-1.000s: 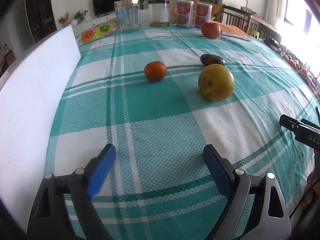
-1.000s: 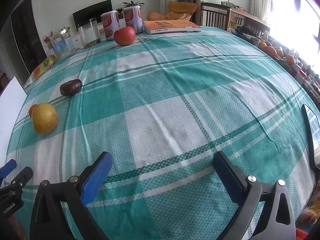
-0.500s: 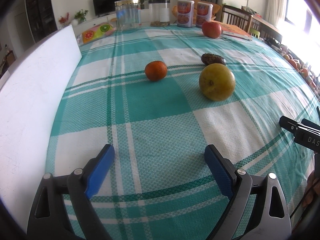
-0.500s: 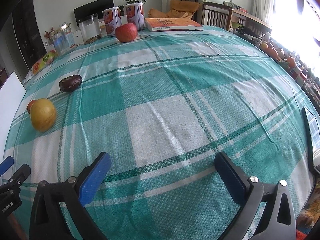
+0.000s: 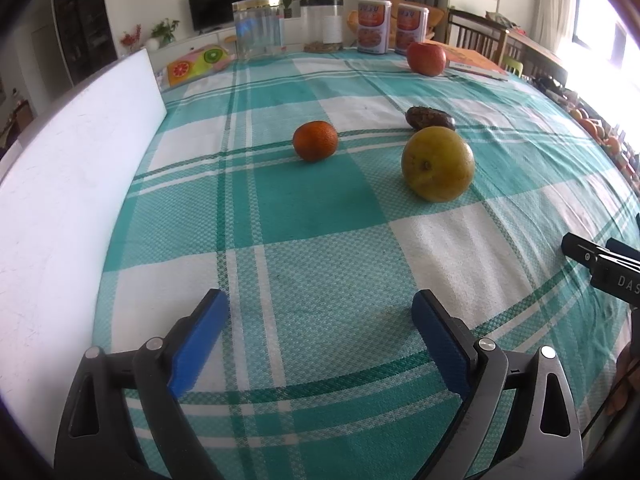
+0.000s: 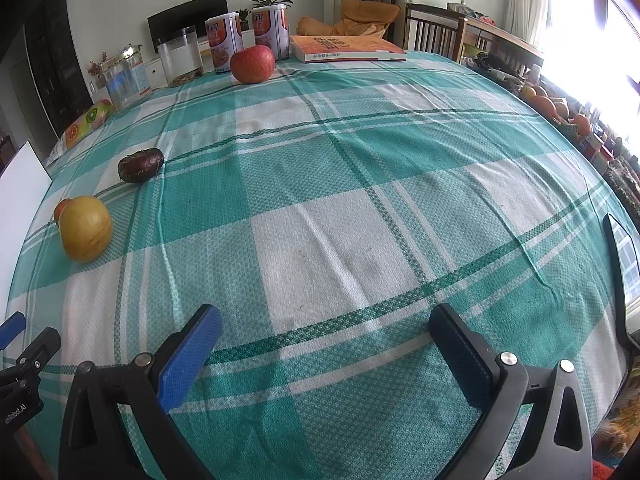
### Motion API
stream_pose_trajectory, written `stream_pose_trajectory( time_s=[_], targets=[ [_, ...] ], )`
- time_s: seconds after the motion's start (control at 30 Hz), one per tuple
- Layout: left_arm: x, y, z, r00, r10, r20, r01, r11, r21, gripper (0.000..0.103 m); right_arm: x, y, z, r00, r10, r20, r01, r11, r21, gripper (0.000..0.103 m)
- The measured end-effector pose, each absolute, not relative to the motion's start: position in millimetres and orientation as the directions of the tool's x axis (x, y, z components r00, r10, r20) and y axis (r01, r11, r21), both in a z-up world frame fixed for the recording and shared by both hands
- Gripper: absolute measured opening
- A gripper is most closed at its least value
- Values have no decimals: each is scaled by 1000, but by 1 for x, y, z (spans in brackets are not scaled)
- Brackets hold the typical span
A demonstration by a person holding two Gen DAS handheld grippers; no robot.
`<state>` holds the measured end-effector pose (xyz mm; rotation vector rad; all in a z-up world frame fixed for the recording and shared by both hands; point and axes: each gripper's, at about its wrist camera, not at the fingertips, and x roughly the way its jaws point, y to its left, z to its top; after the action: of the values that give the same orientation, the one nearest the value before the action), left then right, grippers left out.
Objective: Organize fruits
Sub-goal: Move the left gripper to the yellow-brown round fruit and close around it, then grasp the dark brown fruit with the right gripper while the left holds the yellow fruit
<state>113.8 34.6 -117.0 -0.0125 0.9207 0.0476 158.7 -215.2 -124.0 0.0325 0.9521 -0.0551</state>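
Observation:
Several fruits lie on the green checked tablecloth [image 5: 312, 216]. A small orange [image 5: 315, 140] sits mid-table, a large yellow fruit [image 5: 437, 163] to its right, a dark brown fruit [image 5: 430, 118] just behind that, and a red apple [image 5: 426, 59] far back. In the right wrist view the yellow fruit [image 6: 85, 227] is at the left with the orange [image 6: 61, 209] half hidden behind it, the brown fruit [image 6: 141, 165] further back, the apple [image 6: 252, 64] at the far edge. My left gripper [image 5: 320, 316] is open and empty, well short of the fruits. My right gripper [image 6: 326, 330] is open and empty.
A white foam board [image 5: 68, 168] lines the table's left side. Clear jars [image 5: 258, 26], two printed cans [image 5: 374, 26] and an orange book [image 6: 344, 48] stand at the far edge. A fruit-print pack [image 5: 196, 65] lies back left. A dark tablet edge [image 6: 618, 280] is at the right.
Both grippers have drifted slightly forward and tilted a little; the fruits sit marginally lower in view. Nothing was grasped or moved.

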Motion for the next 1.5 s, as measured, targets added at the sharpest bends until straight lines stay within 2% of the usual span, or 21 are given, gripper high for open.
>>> stream_pose_trajectory(
  time_s=[0.7, 0.8, 0.97, 1.2, 1.3, 1.33, 1.37, 1.4, 1.5],
  targets=[
    [114, 35, -117, 595, 26, -803, -43, 999, 0, 95, 159, -215, -124, 578, -33, -815, 61, 998, 3, 103],
    [119, 26, -108, 586, -77, -806, 12, 996, -87, 95, 159, -215, -124, 578, -33, -815, 61, 998, 3, 103],
    [150, -7, -89, 610, -120, -783, 82, 993, -88, 95, 159, -215, -124, 578, -32, -815, 60, 998, 3, 103],
    [197, -17, -101, 572, -119, -811, 36, 992, -121, 93, 159, -215, -124, 578, -33, -815, 61, 998, 2, 103],
    [199, -22, -102, 585, -103, -804, 43, 994, -96, 92, 159, -216, -123, 578, -33, -815, 61, 998, 2, 103],
    [198, -24, -101, 595, -98, -797, 47, 995, -88, 80, 159, -215, -124, 578, -33, -815, 61, 998, 2, 103],
    [197, -25, -100, 602, -101, -792, 55, 995, -85, 63, 159, -216, -123, 578, -33, -815, 61, 998, 2, 103],
    [197, -25, -100, 594, -103, -798, 62, 995, -82, 52, 159, -216, -123, 578, -33, -815, 61, 998, 3, 103],
    [188, -20, -96, 591, -125, -797, 62, 992, -110, 52, 159, -216, -123, 578, -33, -815, 60, 998, 3, 103]
  ],
)
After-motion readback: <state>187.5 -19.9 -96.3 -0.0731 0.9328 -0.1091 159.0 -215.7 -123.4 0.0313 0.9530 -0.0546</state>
